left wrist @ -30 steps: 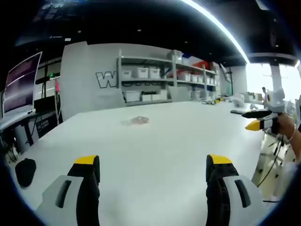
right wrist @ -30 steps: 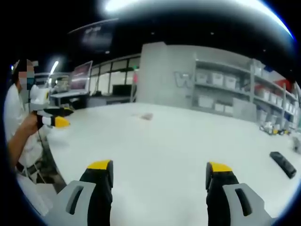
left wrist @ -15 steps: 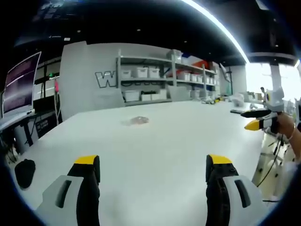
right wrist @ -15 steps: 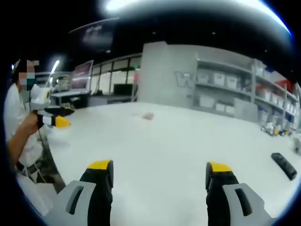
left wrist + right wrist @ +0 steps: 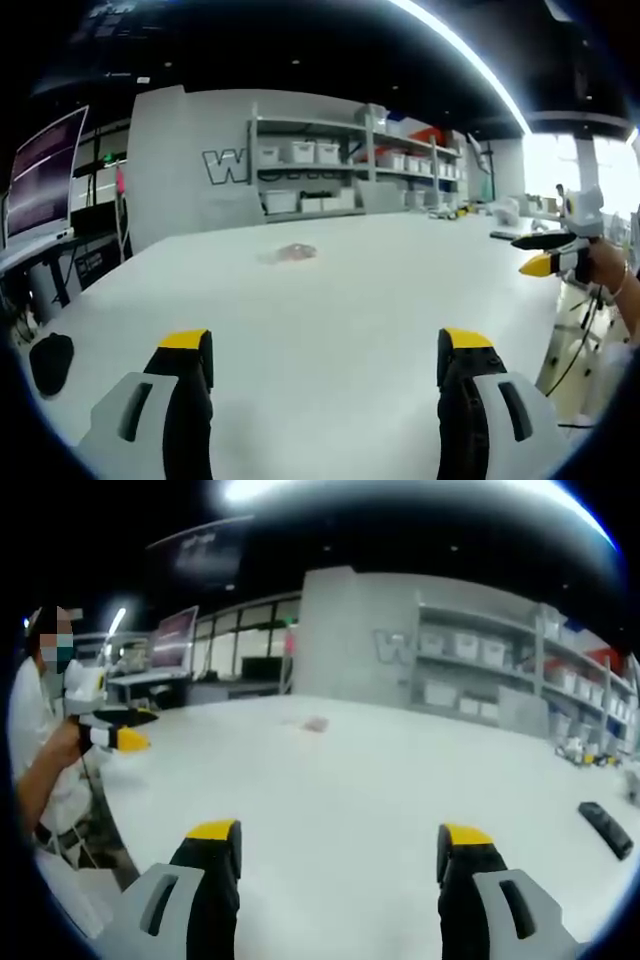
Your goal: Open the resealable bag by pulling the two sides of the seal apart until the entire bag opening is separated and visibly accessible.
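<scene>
**A:** Status on the bag?

**B:** Nothing started, as far as I can judge. The resealable bag (image 5: 292,254) lies flat on the white table (image 5: 350,310), upper centre of the left gripper view, well away from both of my grippers. In the right gripper view it's the small patch upper centre (image 5: 315,724).

**A:** Seal state?

**B:** Can't tell. Too small and blurred. It reads as a clear, crumpled pouch with a pinkish-brown tint inside. No visible opening, so I'd treat it as closed and the whole pull-apart as left to do.

**A:** Grippers?

**B:** Left gripper (image 5: 325,355): jaws spread wide, nothing between them, low over the near table edge. Right gripper (image 5: 338,845): same, wide apart and empty. Each also shows in the other's view, at far right (image 5: 545,255) and mid left (image 5: 125,730), hand-held off the table's side.

**A:** Anything near the bag?

**B:** No. A dark object (image 5: 50,362) at lower left of the left gripper view, a black bar (image 5: 604,830) at right of the right gripper view, shelving (image 5: 340,170) behind. All well apart from it.
</scene>
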